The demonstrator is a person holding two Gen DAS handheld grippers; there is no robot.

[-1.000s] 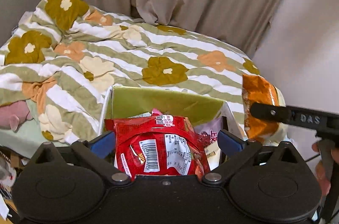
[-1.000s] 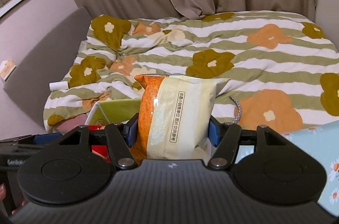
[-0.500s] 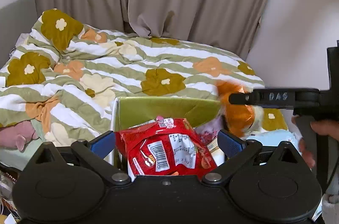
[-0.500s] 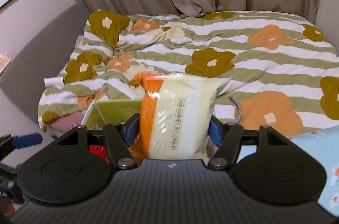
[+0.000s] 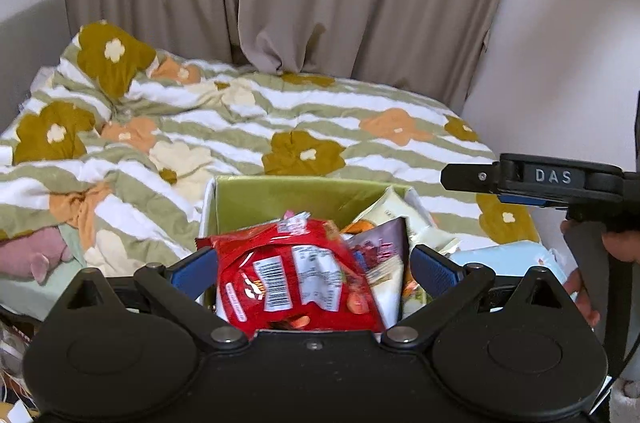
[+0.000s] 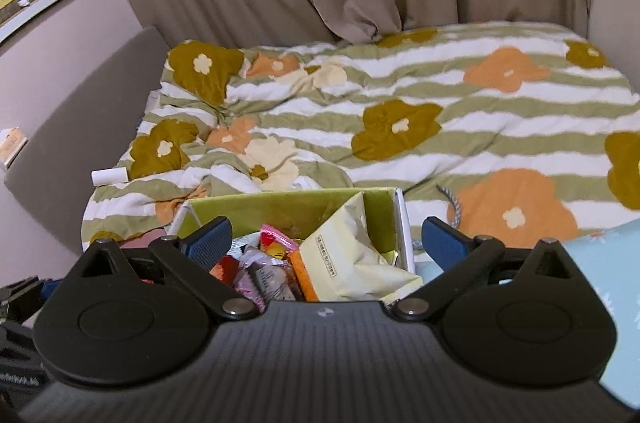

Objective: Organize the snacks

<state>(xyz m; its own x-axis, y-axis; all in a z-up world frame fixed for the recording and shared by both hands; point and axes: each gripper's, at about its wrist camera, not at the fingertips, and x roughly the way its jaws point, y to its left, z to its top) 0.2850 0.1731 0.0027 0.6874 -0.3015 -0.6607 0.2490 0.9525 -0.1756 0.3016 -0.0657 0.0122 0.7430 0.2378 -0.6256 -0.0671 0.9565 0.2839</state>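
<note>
A white box with a green lining (image 5: 304,183) (image 6: 280,209) stands on the bed and holds several snack packets. A red snack bag (image 5: 296,275) lies at its near side, between the wide-apart pads of my left gripper (image 5: 314,263). The right pad stands clear of the bag, so this gripper is open. My right gripper (image 6: 324,235) is open and empty above the box. Below it a cream and orange bag (image 6: 352,251) leans against the box's right wall, also seen as the cream bag (image 5: 394,209). One right finger (image 5: 472,177) shows from the side.
A striped floral quilt (image 6: 440,127) covers the bed, with curtains behind and a grey headboard (image 6: 80,111) on the left. A light blue daisy cloth (image 6: 600,283) lies right of the box. A braided cord (image 6: 452,203), a white roll (image 6: 110,176) and a pink plush toy (image 5: 28,255) lie nearby.
The right jaws have opened and the cream and orange bag has dropped from them into the box. The right gripper has drawn back to the right. The left gripper shifted slightly.
</note>
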